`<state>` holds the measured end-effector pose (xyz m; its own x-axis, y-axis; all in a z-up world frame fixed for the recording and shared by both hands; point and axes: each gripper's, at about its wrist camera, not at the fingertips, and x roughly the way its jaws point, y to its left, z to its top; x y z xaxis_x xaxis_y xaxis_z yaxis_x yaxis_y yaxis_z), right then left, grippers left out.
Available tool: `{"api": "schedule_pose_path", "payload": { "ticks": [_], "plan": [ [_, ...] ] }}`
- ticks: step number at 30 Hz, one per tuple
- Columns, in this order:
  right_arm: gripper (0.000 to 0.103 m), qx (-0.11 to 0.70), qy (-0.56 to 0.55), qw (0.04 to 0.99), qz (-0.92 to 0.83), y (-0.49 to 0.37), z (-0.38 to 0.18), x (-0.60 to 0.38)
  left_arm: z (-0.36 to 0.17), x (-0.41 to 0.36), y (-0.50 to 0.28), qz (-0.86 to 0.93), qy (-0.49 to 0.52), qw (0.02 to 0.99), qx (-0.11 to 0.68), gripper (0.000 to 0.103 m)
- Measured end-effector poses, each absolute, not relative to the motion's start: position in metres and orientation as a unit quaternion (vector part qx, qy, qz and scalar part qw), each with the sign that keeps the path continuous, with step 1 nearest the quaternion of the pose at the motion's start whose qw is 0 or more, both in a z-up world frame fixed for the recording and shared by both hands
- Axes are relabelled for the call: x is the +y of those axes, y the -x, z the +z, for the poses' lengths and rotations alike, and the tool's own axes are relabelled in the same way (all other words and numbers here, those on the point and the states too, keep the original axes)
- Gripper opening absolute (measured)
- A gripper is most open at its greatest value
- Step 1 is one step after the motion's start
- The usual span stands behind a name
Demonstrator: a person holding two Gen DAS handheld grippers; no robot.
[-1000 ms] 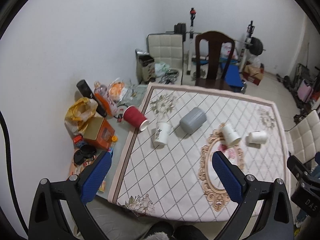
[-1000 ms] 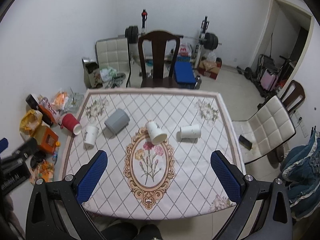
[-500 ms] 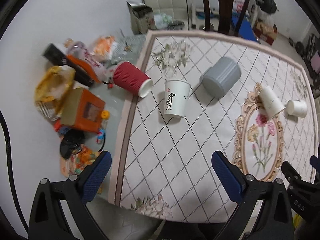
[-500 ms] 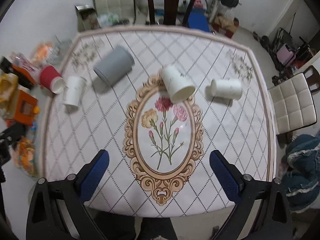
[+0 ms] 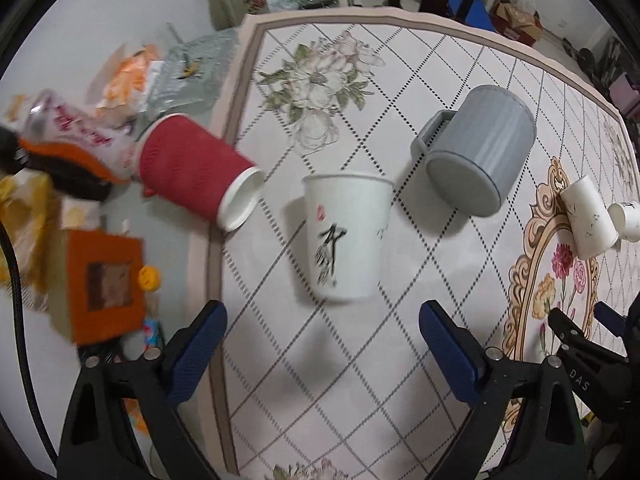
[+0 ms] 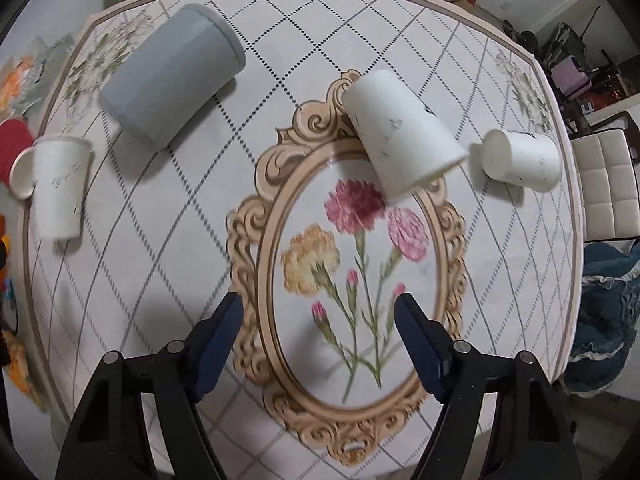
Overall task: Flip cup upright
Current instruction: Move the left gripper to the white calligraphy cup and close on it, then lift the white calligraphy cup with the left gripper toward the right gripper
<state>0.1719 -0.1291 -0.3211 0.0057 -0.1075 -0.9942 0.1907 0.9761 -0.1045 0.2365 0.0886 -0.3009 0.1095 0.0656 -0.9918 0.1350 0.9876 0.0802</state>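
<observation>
Several cups lie on their sides on the patterned table. A white paper cup with black writing [image 5: 344, 236] lies just ahead of my open, empty left gripper [image 5: 322, 340]. A red cup [image 5: 192, 172] lies at the table's left edge and a grey mug [image 5: 480, 152] to the right. My open, empty right gripper [image 6: 318, 340] hovers over the flower medallion, below a tipped white cup [image 6: 400, 140]. Another white cup [image 6: 520, 160] lies to its right. The grey mug [image 6: 172, 72] and the lettered cup [image 6: 60, 192] lie at left.
Clutter sits beside the table's left edge: an orange box [image 5: 104, 284], bags and wrappers [image 5: 132, 72]. A white padded chair [image 6: 604, 192] stands at the table's right side, with blue cloth [image 6: 608, 300] below it. The right gripper's body [image 5: 592, 368] shows in the left wrist view.
Both grippers have dropped toward the table and moved forward, so the cups loom much larger. The right gripper's jaws stand narrower than before. No cup has moved.
</observation>
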Motion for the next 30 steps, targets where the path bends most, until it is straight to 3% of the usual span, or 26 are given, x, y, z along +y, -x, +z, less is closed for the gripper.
{"api": "schedule_pose_path", "payload": {
  "ticks": [1, 2, 17, 18, 19, 21, 30],
  "plan": [
    [0.077, 0.699, -0.033, 0.707, -0.106, -0.177, -0.325, -0.129, -0.304, 0.089, -0.241, -0.026, -0.075, 0.739, 0.669, 0.082],
    [0.077, 0.7, -0.034, 0.705, -0.107, -0.182, -0.328, -0.129, -0.31, 0.089, -0.247, -0.031, -0.071, 0.734, 0.675, 0.08],
    [0.077, 0.714, -0.025, 0.69, -0.115, -0.209, -0.354, -0.129, -0.351, 0.087, -0.284, -0.038, -0.051, 0.715, 0.696, 0.079],
    [0.077, 0.713, -0.023, 0.691, -0.116, -0.21, -0.355, -0.129, -0.353, 0.087, -0.285, -0.038, -0.049, 0.715, 0.697, 0.076],
    [0.077, 0.713, -0.023, 0.691, -0.116, -0.21, -0.355, -0.129, -0.355, 0.088, -0.285, -0.039, -0.049, 0.714, 0.697, 0.066],
    [0.077, 0.713, -0.023, 0.691, -0.117, -0.213, -0.355, -0.133, -0.36, 0.089, -0.285, -0.04, -0.048, 0.709, 0.703, 0.058],
    [0.077, 0.71, -0.025, 0.693, -0.125, -0.209, -0.346, -0.136, -0.359, 0.084, -0.27, -0.045, -0.056, 0.716, 0.694, 0.056]
  ]
}}
